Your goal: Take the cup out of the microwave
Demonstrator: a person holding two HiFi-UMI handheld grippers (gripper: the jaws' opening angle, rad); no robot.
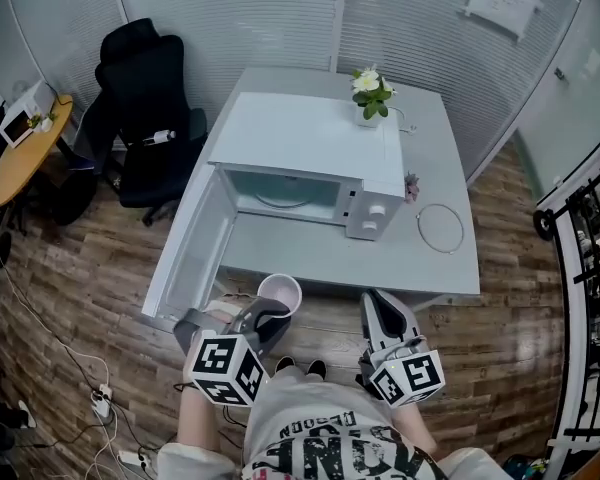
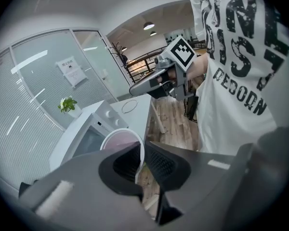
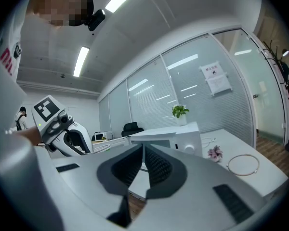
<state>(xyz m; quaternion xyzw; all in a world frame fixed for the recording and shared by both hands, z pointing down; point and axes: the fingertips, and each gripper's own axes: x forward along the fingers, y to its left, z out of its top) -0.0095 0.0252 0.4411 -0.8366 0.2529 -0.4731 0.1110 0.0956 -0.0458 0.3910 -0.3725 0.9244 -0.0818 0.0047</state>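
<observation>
Left gripper: jaws nearly together, pinching the pale cup by its rim, one pad inside the wall and one outside.
Cup: at the jaw tips, clear of the microwave, whose open cavity lies well ahead of the gripper.
Right gripper: jaws closed on nothing, beside the left one.
Doing it well: the rim pinch looks slim, so keep the cup upright and the squeeze steady. Set it on bare table ahead before releasing.
</observation>
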